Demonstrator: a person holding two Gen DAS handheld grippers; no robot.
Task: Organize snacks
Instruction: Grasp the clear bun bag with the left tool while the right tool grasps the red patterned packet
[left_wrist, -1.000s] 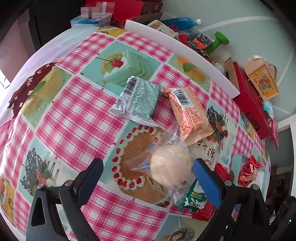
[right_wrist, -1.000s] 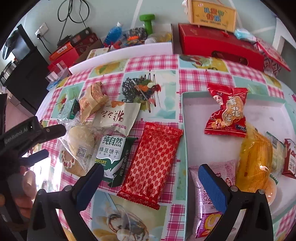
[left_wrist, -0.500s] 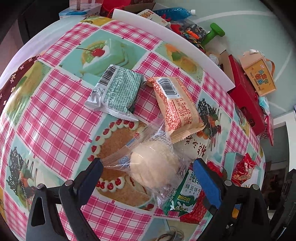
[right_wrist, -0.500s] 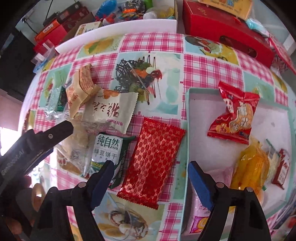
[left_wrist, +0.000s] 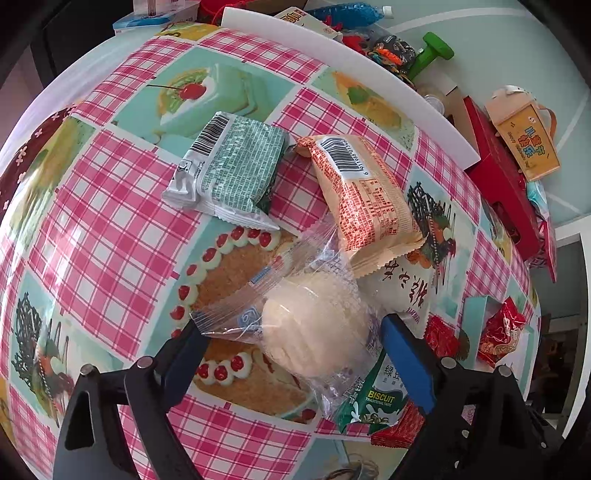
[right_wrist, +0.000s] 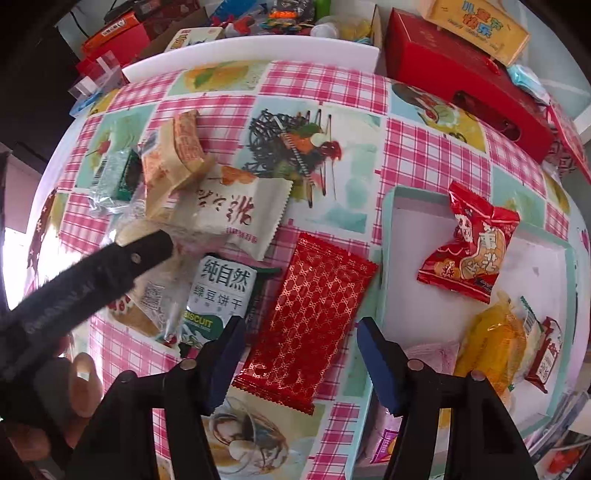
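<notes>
A pale round bun in a clear wrapper (left_wrist: 314, 325) lies on the checked tablecloth between the fingers of my left gripper (left_wrist: 291, 325). Its jaws are closing; the pads flank the wrapper without squeezing it. Beyond the bun lie a green packet (left_wrist: 232, 173), an orange packet (left_wrist: 365, 203) and a white packet (left_wrist: 406, 291). My right gripper (right_wrist: 300, 325) points down over a red patterned packet (right_wrist: 314, 314). Its jaws are closing, with the packet's near end between them and not pinched. A green biscuit packet (right_wrist: 218, 295) lies left of the red one.
A teal tray (right_wrist: 388, 221) at the right holds a red peanut packet (right_wrist: 469, 247), a yellow packet (right_wrist: 495, 343) and others. A white board (right_wrist: 251, 48), a red box (right_wrist: 461, 74) and clutter line the far edge. A person's hand (right_wrist: 77, 387) holds the left gripper.
The left gripper came down closer around the bun and its jaws narrowed. The right gripper shifted left from the tray's edge to over the red packet, jaws narrowing markedly.
</notes>
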